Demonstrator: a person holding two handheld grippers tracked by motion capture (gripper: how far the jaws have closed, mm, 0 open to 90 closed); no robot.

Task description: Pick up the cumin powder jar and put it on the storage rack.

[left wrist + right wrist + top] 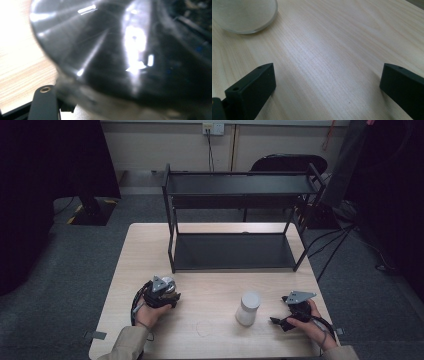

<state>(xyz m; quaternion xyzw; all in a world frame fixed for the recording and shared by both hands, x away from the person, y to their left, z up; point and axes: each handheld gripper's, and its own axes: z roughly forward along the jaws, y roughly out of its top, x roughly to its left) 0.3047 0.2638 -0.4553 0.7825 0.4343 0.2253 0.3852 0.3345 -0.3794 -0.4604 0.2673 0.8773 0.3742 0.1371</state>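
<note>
Left of the white jar on the surface, the left hand-held gripper pinched a shiny dark object, while the right hand-held gripper, jaws spread, should approach the jar squarely.

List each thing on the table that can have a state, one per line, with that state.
White jar: upright on the table, lid on, free of both grippers.
Black shelf rack: standing at the table's far side, both shelves bare.
Left gripper: right up against a shiny dark object; its grip cannot be told.
Right gripper: jaws wide open, holding nothing, beside the jar.
</note>
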